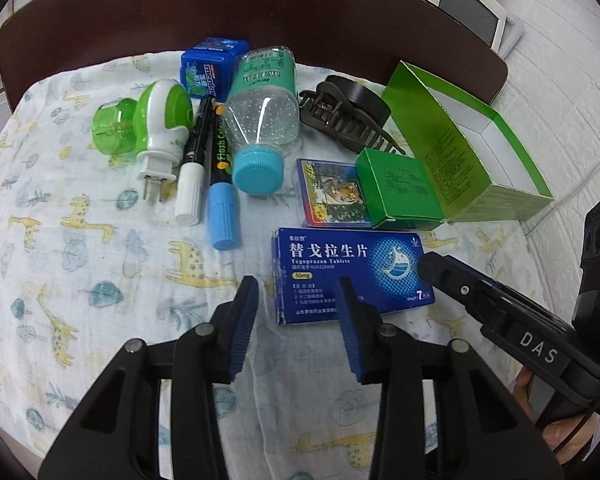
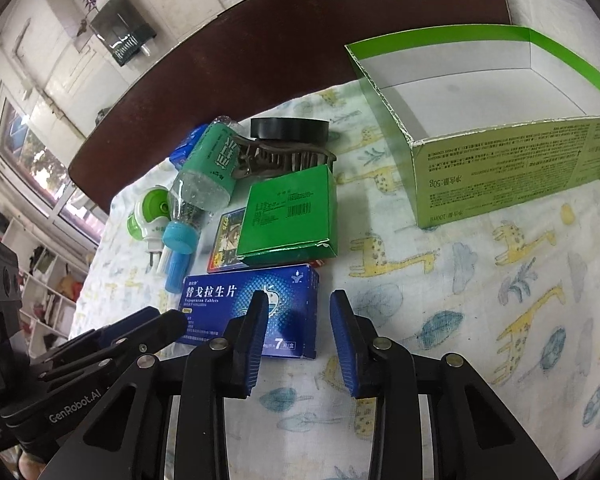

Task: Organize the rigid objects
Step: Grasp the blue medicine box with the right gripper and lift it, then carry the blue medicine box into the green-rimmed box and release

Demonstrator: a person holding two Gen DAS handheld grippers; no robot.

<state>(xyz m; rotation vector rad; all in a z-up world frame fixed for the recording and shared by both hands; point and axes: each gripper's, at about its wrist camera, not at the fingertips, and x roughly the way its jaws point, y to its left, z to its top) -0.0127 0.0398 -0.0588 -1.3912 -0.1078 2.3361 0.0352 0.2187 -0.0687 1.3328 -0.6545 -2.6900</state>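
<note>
A blue tablet box [image 1: 352, 272] [image 2: 220, 304] lies flat on the giraffe-print cloth [image 1: 100, 240], nearest to both grippers. My left gripper [image 1: 296, 304] hovers at the box's left end, its blue pads apart and pressing on nothing. My right gripper [image 2: 300, 316] stands at the box's right end, its pads likewise apart and not gripping. Behind the box lie a small green box [image 1: 400, 188] resting partly on a tiger-picture card pack [image 1: 332, 192], a clear bottle with a blue cap [image 1: 260, 112] and two markers [image 1: 222, 184].
A large open green carton [image 2: 500, 168] lies on its side at the right. A brown hair claw [image 1: 348, 120], a black tape roll [image 2: 288, 128], a green-and-white plug-in device [image 1: 156, 120] and a blue mint box [image 1: 212, 64] sit farther back. The dark table edge [image 1: 260, 20] runs behind.
</note>
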